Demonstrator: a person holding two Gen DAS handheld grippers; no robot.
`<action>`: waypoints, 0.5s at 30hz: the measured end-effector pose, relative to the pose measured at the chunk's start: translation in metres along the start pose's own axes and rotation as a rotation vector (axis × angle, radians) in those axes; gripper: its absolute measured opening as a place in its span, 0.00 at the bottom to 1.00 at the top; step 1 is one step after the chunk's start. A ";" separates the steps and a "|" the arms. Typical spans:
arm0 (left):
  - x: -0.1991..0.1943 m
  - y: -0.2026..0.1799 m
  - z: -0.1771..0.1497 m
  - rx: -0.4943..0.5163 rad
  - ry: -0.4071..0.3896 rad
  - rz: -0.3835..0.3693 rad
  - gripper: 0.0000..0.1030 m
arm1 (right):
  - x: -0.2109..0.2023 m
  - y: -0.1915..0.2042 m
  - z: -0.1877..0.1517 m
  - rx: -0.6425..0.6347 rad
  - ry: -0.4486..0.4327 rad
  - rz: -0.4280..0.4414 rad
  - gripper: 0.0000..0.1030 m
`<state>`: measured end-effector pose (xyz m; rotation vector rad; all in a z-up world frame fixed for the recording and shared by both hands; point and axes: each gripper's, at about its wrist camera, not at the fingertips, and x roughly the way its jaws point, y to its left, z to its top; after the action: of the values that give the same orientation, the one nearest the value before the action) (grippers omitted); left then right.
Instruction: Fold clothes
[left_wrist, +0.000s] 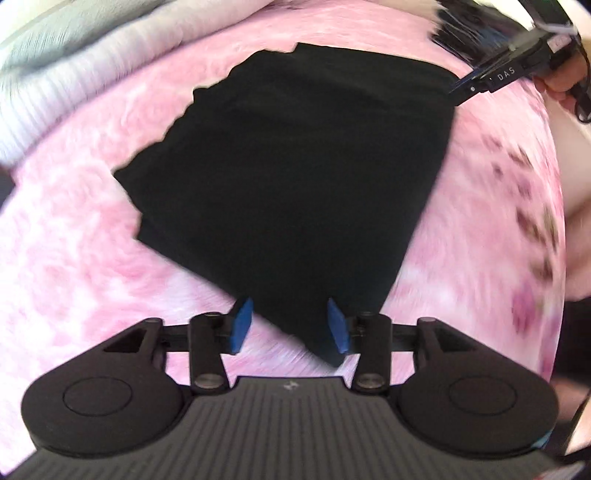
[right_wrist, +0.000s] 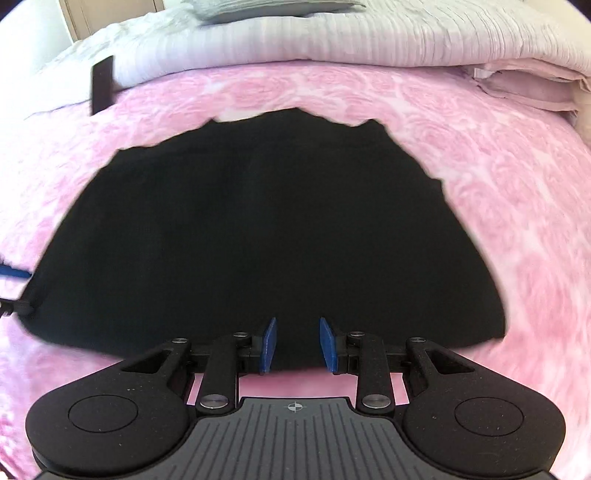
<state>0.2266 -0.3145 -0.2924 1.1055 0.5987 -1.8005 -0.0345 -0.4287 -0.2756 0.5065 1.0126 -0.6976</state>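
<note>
While both grippers hang low over the bed (right_wrist: 498, 155), jaws parted and holding nothing — black garment (right_wrist: 266, 236) lying flat on the pink rose-patterned blanket (left_wrist: 74, 258), centre of both views.

Left gripper (left_wrist: 290, 325): blue pads apart, straddling the garment's near corner at 6 o'clock, cloth between them but not pinched. Right gripper (right_wrist: 297, 345): pads apart over the garment's near edge at 6 o'clock, nothing clamped.

Step in hand — hard to fix. Garment shows as a compact, layered slab with fairly straight sides and a ragged far edge at 12 o'clock. Fits either a half-way fold with a further fold still due, or a finished fold just let go. No call made between the two.

If a further fold is due: needs both pads closing on all layers of an edge, lifted together to keep the stack from sliding apart.

Differences between views:
- Left wrist view alone: the right gripper's body at 1 o'clock with a hand (left_wrist: 561, 79) behind it, by the garment's far corner; grey ribbed bedding (left_wrist: 66, 74) at 10 o'clock.
- Right wrist view alone: folded pale bedding along 12 o'clock, a dark upright object (right_wrist: 101, 83) at 10 o'clock, kind unclear; a blue pad tip of the left gripper at 9 o'clock.
</note>
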 end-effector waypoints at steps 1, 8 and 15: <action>-0.007 0.002 -0.007 0.057 -0.005 0.015 0.40 | -0.004 0.018 -0.002 0.001 -0.001 -0.014 0.36; -0.012 0.025 -0.040 0.284 0.015 0.092 0.53 | -0.006 0.148 -0.011 -0.199 -0.036 0.030 0.78; -0.004 0.020 -0.041 0.515 0.011 0.118 0.56 | 0.019 0.208 -0.028 -0.413 -0.062 -0.050 0.78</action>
<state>0.2627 -0.2909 -0.3078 1.4557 0.0639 -1.8944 0.1078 -0.2742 -0.2916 0.1000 1.0788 -0.5252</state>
